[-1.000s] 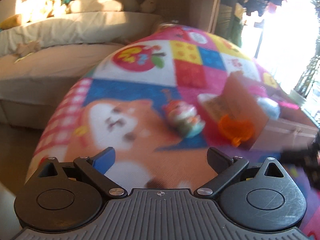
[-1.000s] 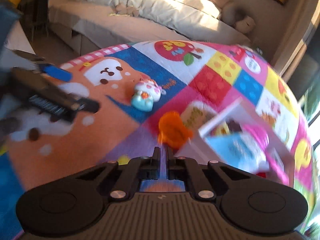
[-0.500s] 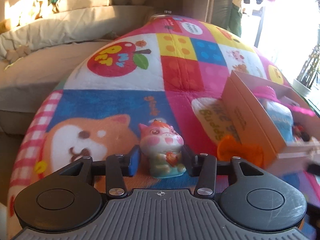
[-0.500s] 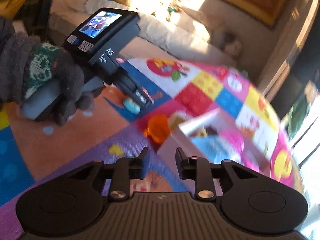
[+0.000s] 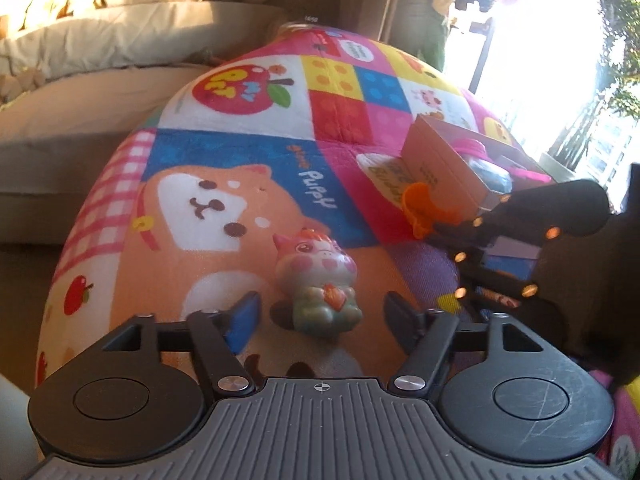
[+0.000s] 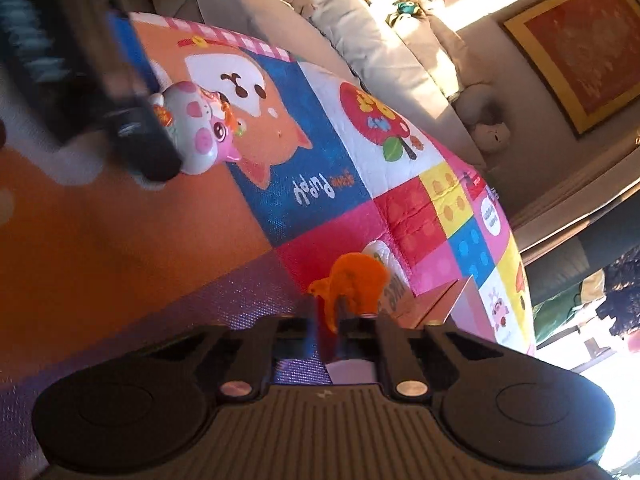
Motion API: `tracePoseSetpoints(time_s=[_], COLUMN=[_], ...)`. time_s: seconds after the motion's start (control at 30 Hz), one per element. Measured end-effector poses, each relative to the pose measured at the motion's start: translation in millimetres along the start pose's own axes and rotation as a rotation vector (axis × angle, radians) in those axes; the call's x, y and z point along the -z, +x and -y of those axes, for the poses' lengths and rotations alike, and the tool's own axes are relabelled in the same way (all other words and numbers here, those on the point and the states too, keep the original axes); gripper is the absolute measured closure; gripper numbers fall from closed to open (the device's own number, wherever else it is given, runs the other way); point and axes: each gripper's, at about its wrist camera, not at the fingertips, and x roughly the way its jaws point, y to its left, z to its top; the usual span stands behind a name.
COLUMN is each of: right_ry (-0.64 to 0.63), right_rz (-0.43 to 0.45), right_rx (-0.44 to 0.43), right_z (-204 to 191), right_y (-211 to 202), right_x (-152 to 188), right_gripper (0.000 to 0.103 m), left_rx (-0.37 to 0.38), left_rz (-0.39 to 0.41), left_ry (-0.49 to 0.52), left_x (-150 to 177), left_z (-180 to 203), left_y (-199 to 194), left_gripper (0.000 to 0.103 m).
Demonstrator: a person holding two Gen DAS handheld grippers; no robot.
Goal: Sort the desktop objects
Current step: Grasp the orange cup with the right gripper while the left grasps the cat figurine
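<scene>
Left wrist view, left tool [image 5: 320, 312] reopened around cat figurine [image 5: 318, 280], pads apart; right tool [image 6: 326, 314] now pinching orange toy [image 6: 354, 280].

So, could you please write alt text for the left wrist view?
The left gripper stands open around a small cat figurine on a colourful play mat, pads not touching it. At right, the right gripper reaches an orange toy beside a cardboard box.
</scene>
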Motion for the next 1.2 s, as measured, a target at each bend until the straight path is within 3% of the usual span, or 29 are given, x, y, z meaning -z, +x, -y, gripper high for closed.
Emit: tracePoseSetpoints(time_s=[0.27, 0.43, 0.5, 0.53, 0.57, 0.63, 0.77, 0.93, 1.0, 1.03, 1.13, 1.2], right_ry=[0.204, 0.297, 0.368, 0.412, 0.448, 0.519, 0.640, 0.779, 0.782, 0.782, 0.777, 0.768], right_rz=[0.055, 0.001, 0.001, 0.000, 0.004, 0.046, 0.060, -0.033, -0.055, -0.050, -0.031, -0.028], right_rx=[-0.129, -0.218, -0.265, -0.282, -0.283, -0.280, -0.338, -0.403, -0.413, -0.404, -0.410, -0.411], right_z=[33, 46, 53, 56, 57, 62, 73, 78, 76, 75, 78, 81], right_y=[-72, -103, -108, -108, -108, -106, -77, -24, -16, -18, -31, -45], right_x=[12, 45, 60, 67, 71, 77, 69, 59, 58, 59, 64, 71], right_gripper=[0.103, 0.103, 0.091, 0.068, 0.037, 0.026, 0.026, 0.027, 0.051, 0.056, 0.068, 0.068], left_rx=[-0.012, -0.019, -0.029, -0.037, -0.044, -0.064, -0.099, -0.094, -0.093, -0.094, -0.110, -0.127], left_rz=[-0.008, -0.014, -0.020, -0.021, -0.020, -0.021, -0.026, -0.034, -0.036, -0.037, -0.041, -0.038], left_ry=[-0.007, 0.023, 0.026, 0.027, 0.031, 0.040, 0.046, 0.050, 0.056, 0.058, 0.063, 0.077], left_x=[-1, 1, 0, 0, -2, -5, -9, -7, -6, -6, -6, -6], left_z=[6, 15, 16, 17, 17, 18, 17, 18, 19, 20, 21, 25], left_y=[6, 8, 11, 13, 15, 21, 29, 25, 24, 25, 28, 30], left_gripper=[0.020, 0.015, 0.014, 0.014, 0.014, 0.014, 0.015, 0.015, 0.015, 0.015, 0.016, 0.022])
